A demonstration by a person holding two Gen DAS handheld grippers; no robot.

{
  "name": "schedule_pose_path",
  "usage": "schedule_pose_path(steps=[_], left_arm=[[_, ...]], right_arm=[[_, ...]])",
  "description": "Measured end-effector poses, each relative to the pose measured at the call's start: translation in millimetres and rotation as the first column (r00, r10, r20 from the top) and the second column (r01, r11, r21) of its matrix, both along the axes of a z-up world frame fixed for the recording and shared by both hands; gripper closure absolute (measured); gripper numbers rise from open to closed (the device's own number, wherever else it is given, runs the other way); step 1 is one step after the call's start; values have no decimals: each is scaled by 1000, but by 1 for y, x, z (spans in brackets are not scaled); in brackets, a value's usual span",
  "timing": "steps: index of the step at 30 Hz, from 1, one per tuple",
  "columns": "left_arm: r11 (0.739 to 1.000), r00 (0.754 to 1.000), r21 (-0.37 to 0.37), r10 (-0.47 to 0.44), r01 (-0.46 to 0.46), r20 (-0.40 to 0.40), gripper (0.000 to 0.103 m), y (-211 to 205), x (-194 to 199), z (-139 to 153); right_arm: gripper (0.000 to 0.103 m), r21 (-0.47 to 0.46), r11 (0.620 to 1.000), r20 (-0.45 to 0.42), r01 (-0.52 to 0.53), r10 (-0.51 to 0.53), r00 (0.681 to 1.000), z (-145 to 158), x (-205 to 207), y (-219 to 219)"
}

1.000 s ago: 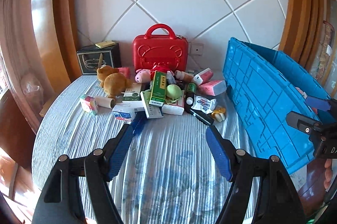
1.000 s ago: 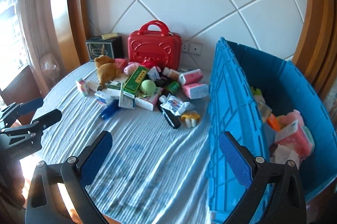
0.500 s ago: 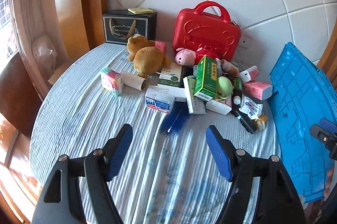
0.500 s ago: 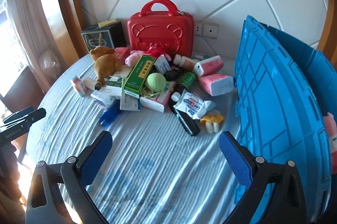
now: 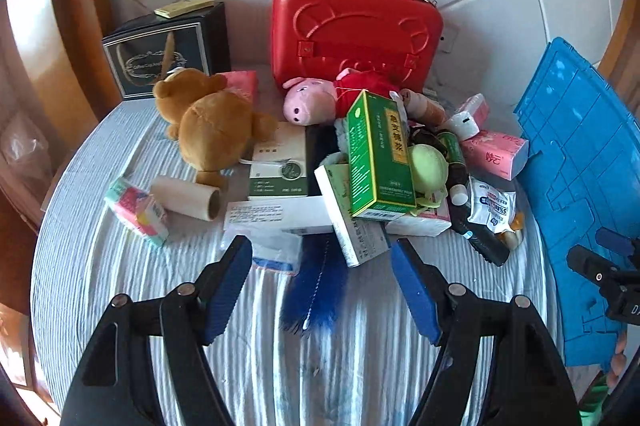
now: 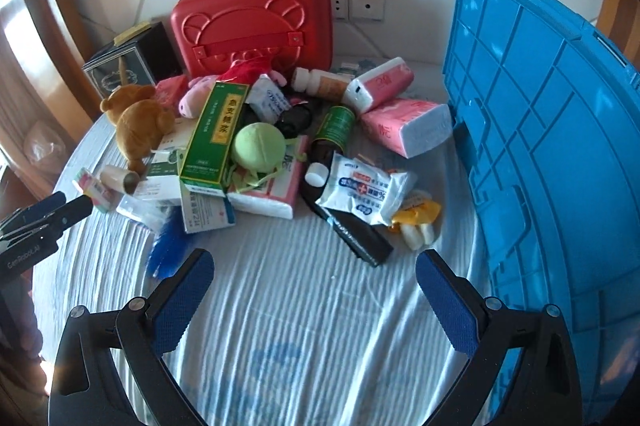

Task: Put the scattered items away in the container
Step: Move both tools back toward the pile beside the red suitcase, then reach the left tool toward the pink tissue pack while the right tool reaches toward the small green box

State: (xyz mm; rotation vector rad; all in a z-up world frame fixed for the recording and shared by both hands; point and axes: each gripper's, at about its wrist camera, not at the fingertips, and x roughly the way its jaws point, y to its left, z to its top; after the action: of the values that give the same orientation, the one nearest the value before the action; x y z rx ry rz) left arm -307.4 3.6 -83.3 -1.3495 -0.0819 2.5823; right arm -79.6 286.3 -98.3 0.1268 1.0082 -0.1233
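1. Both sets of fingers stand wide and empty: left gripper [image 5: 322,284] over the blue brush [image 5: 320,286], right gripper [image 6: 314,300] above bare surface [image 6: 280,326].
2. Beyond, scattered items pile around a green box [image 6: 214,133].
3. Rightward, the blue container [image 6: 540,145] waits beside them.

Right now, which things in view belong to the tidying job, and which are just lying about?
Job:
blue crate
green box
brown teddy bear
pink pig toy
pink tissue pack
wipes packet
cardboard tube

Just lying about:
red case
black box
wall sockets
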Motion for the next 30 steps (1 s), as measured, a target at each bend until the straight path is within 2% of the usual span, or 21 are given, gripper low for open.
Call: schedule_pose_path(steps=[3,4,5,9,11,12,13,14,17,19,20,21,24,26,28,30], left_arm=[[999,999,-11,-35,35,-4,31,20,-40,-5],[999,999,-18,-39,38,-13,31,23,-57,-5],[999,999,-31,-34,33,-22,31,25,-74,-5],[997,998,-78,-3,-1,-58,31,20,-159,-3],[995,998,-101,18,-25,-64,31,10,-205,-5],[993,997,-110,34,-41,-65,31,2,-226,-7],[992,997,-109,51,-56,-51,31,-7,-247,-11],[990,996,-117,79,-82,-31,31,-17,-267,-16],[973,989,-180,147,-145,-2,31,-47,-315,-35],[964,981,-197,191,-178,46,31,-69,-343,-53],[962,975,-196,207,-188,84,33,-79,-355,-64],[963,969,-191,213,-188,122,42,-87,-365,-75],[963,957,-198,221,-183,187,56,-97,-382,-104],[959,957,-215,226,-185,184,58,-97,-389,-116],[964,959,-189,222,-188,177,58,-95,-394,-123],[976,964,-109,207,-190,170,58,-96,-399,-122]], right_arm=[[6,2,1000,7,-3,3,1000,-2,28,-14],[6,3,999,13,-51,51,999,-3,42,-18],[6,1,986,21,-167,166,986,-4,59,-23],[2,4,986,65,-164,164,984,-11,149,-35],[4,6,989,69,-147,146,987,-19,200,-43],[23,-15,992,55,-129,129,990,-25,224,-47],[55,-41,993,41,-110,112,993,-31,249,-51],[63,-59,994,23,-96,97,995,-38,270,-55],[54,-49,997,-47,-52,50,998,-65,327,-74],[40,-56,998,-70,-23,19,997,-79,355,-83],[36,-42,999,-91,-18,14,996,-89,370,-87],[34,-39,999,-114,-12,7,993,-98,382,-89],[34,-39,999,-136,12,-17,991,-120,410,-91],[34,-34,999,-149,23,-28,988,-132,424,-89],[39,-10,999,-159,48,-49,986,-143,434,-89],[44,16,998,-158,57,-54,986,-146,440,-89]])
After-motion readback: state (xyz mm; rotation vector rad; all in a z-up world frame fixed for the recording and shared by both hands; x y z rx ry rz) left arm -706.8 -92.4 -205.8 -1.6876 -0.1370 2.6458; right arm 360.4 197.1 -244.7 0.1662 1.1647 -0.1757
